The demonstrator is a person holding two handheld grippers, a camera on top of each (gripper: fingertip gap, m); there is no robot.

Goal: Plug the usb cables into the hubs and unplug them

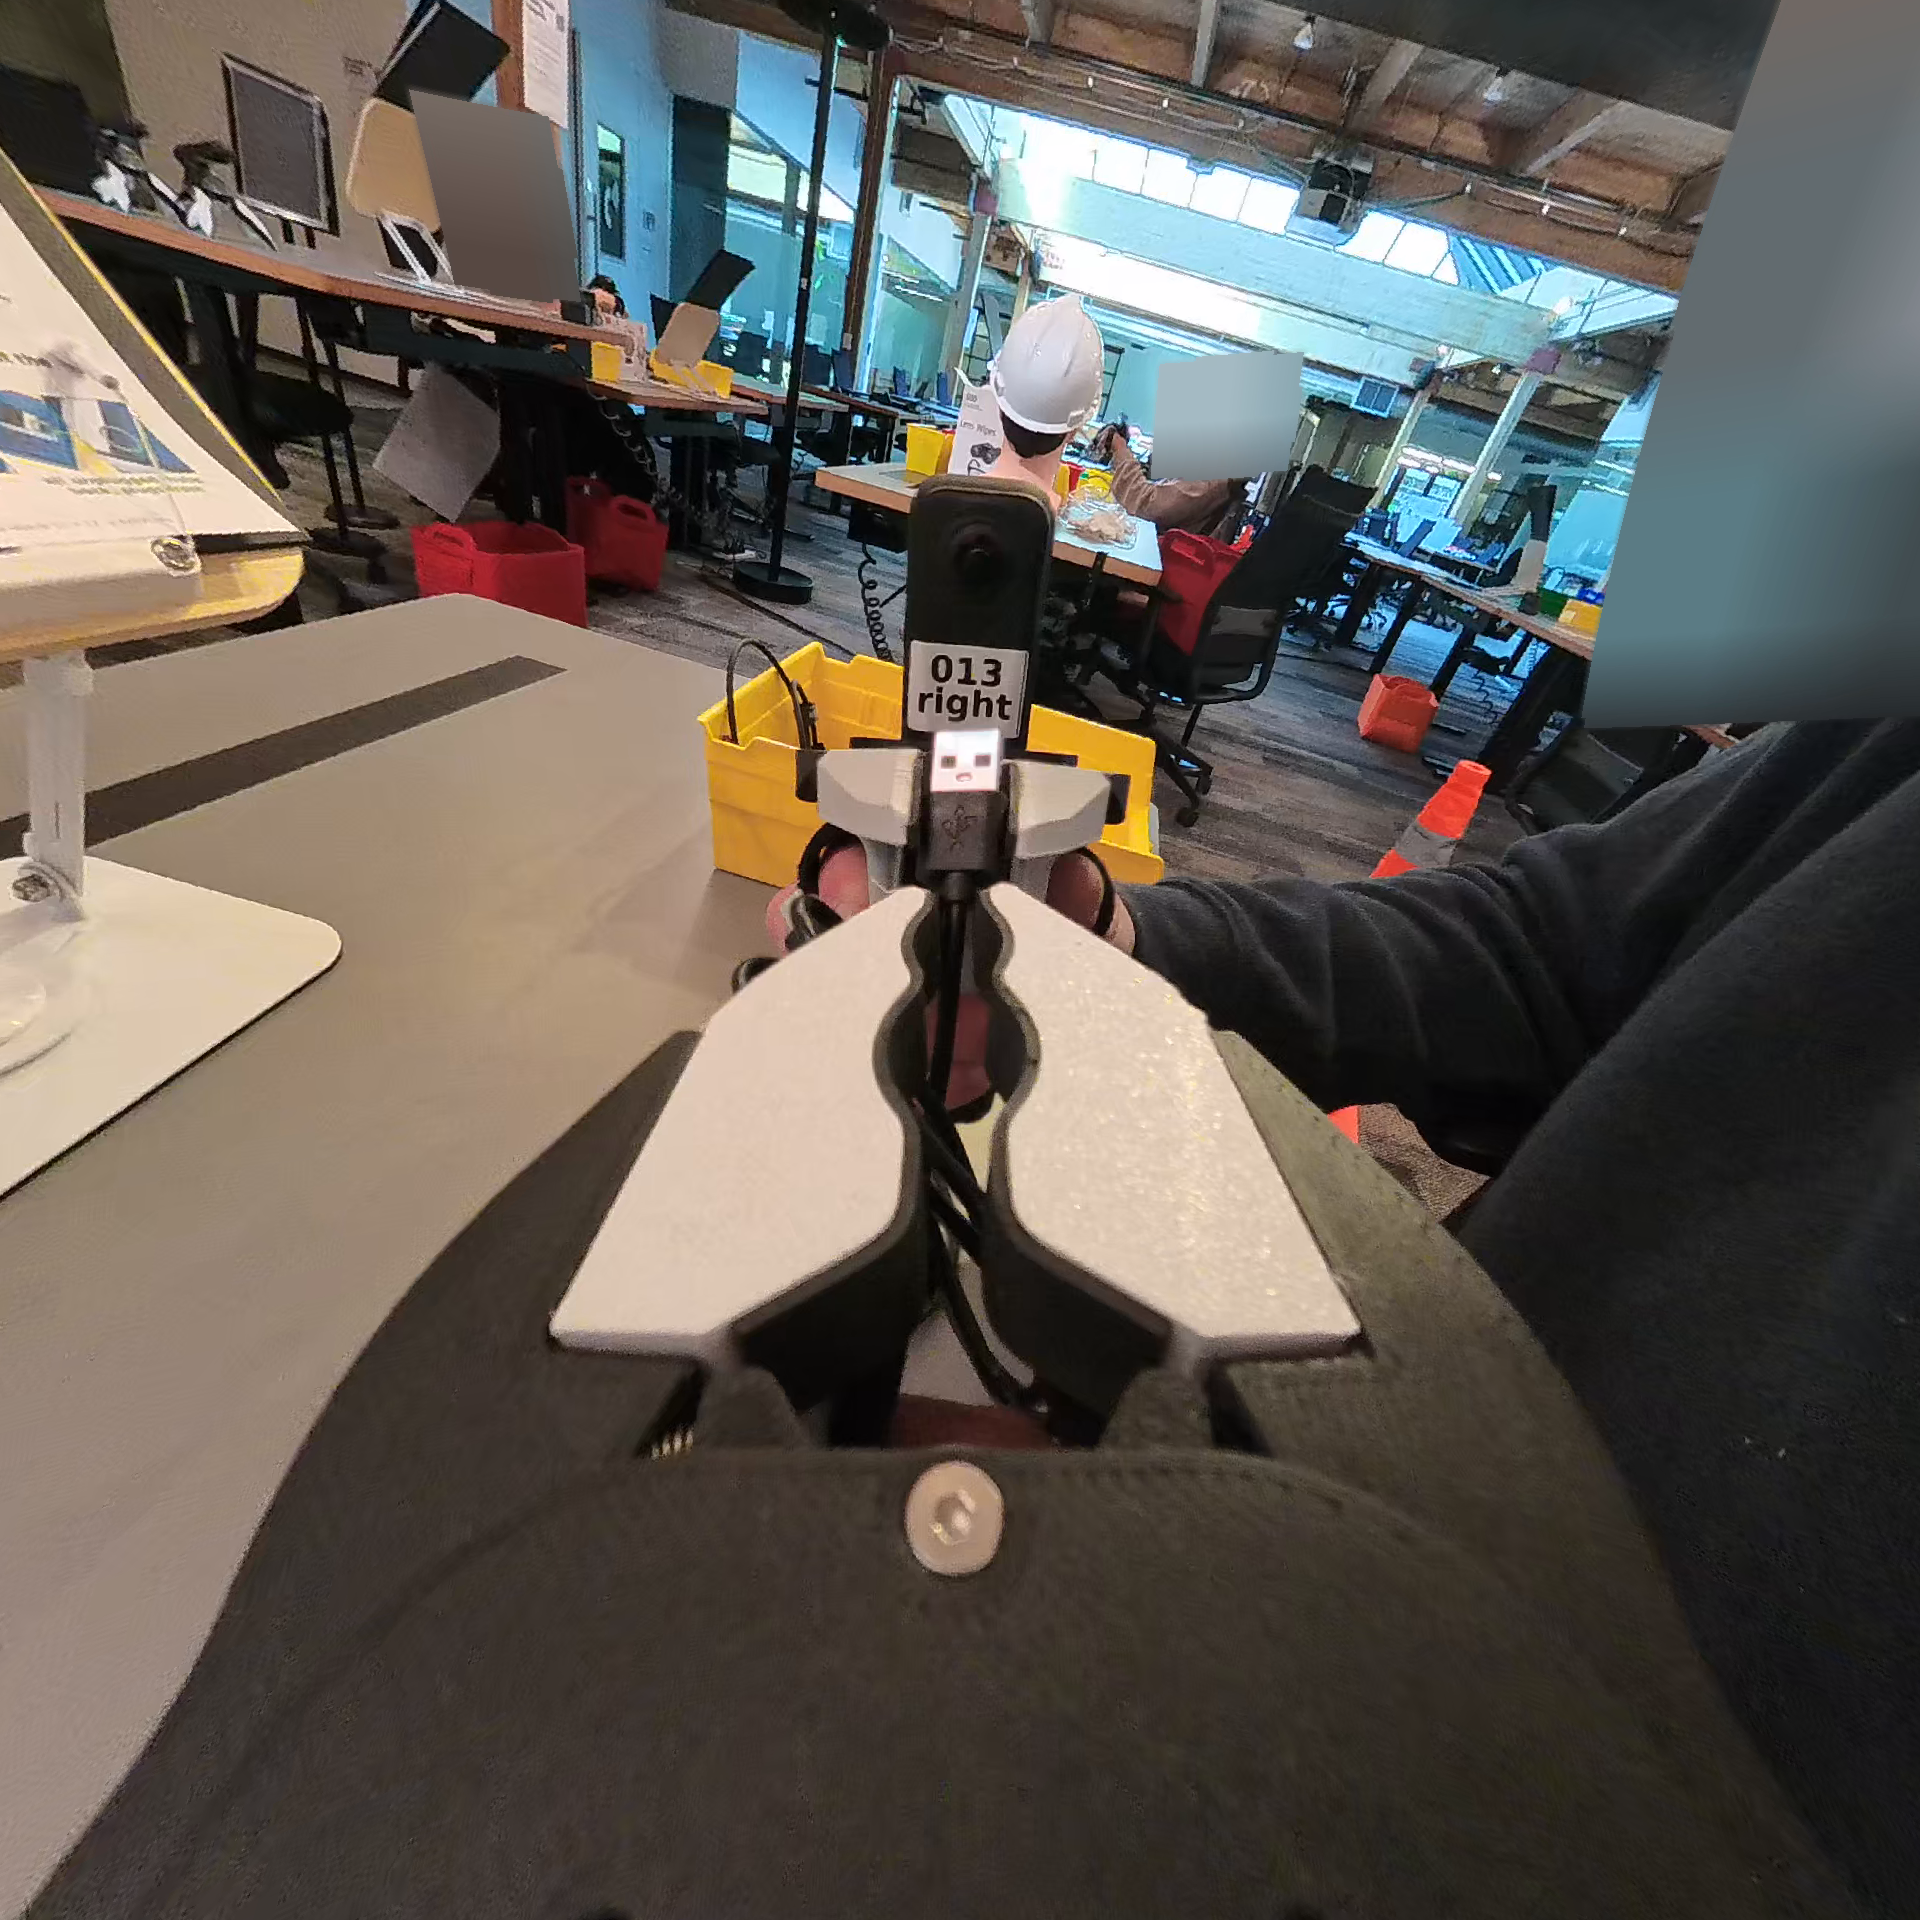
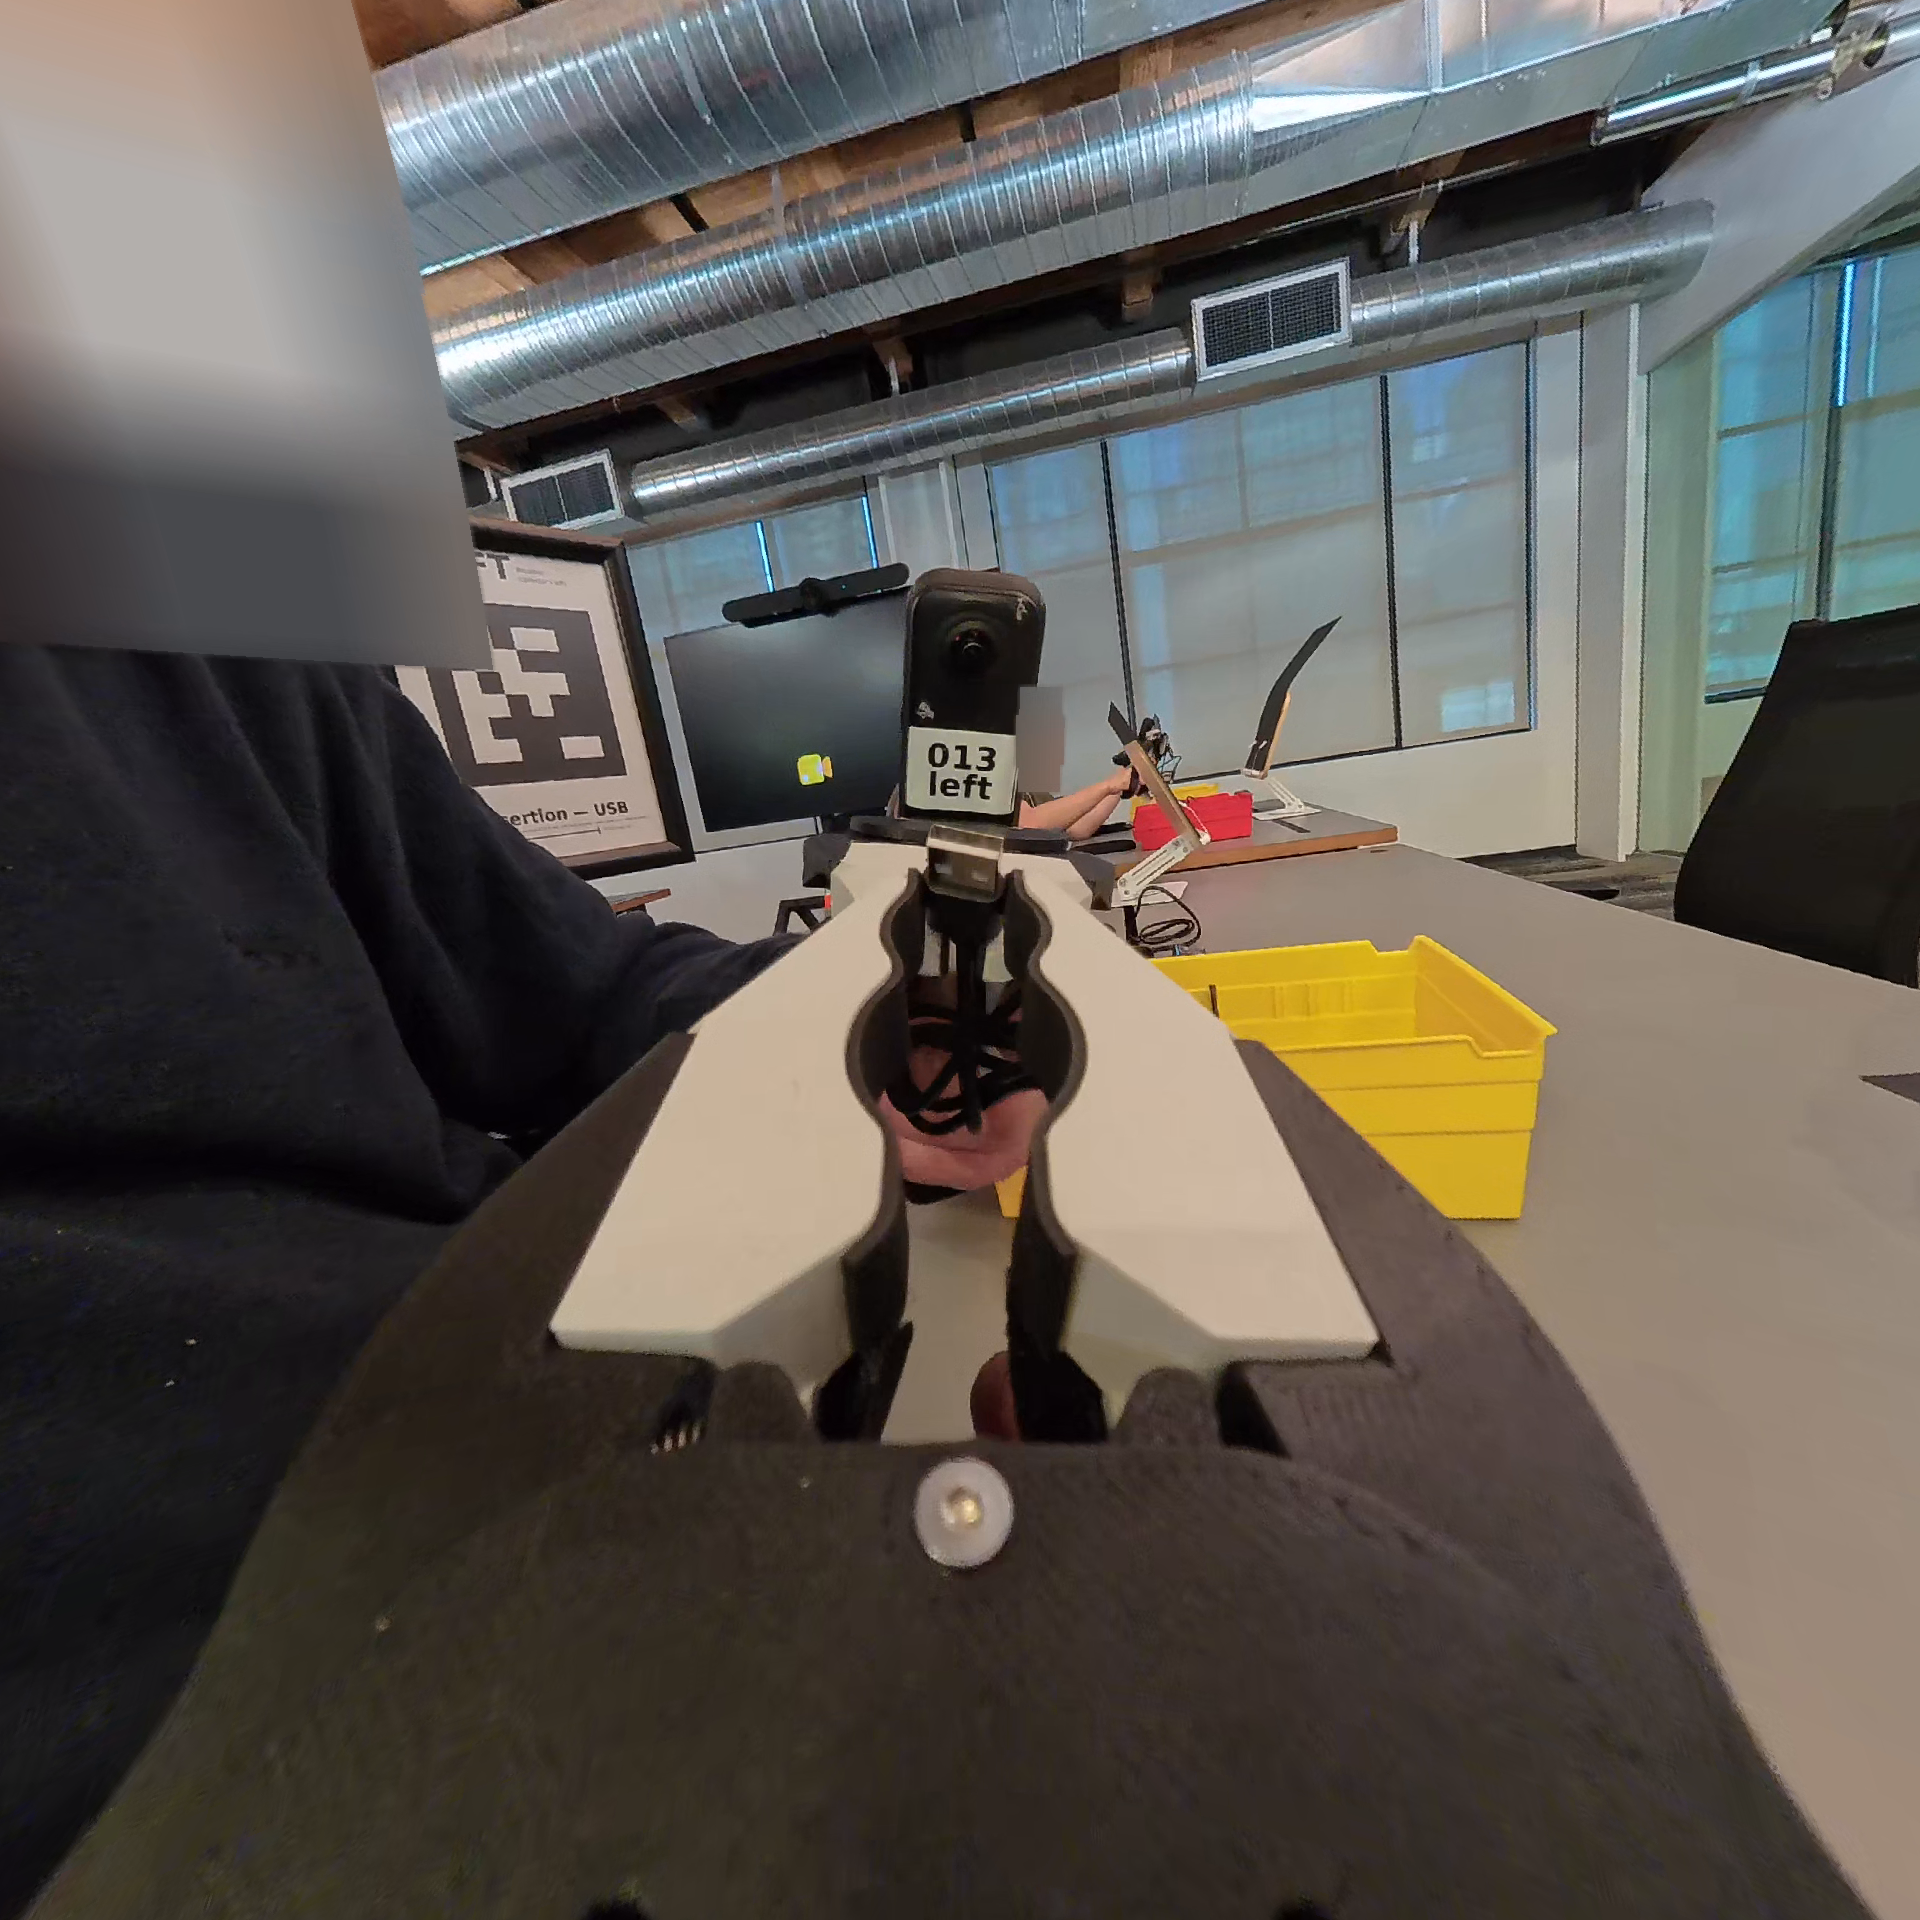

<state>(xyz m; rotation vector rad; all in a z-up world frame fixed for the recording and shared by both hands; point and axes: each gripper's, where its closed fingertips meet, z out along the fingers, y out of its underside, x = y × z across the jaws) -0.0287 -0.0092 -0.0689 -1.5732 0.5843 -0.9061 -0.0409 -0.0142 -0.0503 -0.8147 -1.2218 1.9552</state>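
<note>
The two grippers face each other above the grey table. A black USB cable plug, silver end up, stands between them. In the left wrist view my left gripper is shut on the black cable just below the plug. The right gripper beyond it pinches the plug body. In the right wrist view my right gripper is shut on the plug. Coiled cable hangs behind its fingers, over a hand. No hub is in view.
A yellow bin stands on the table behind the grippers and also shows in the right wrist view. A white stand with a flat base is at the left. The person's dark sleeve fills the right side. Only a small space, under 4 cm, lies between the two pairs of fingers.
</note>
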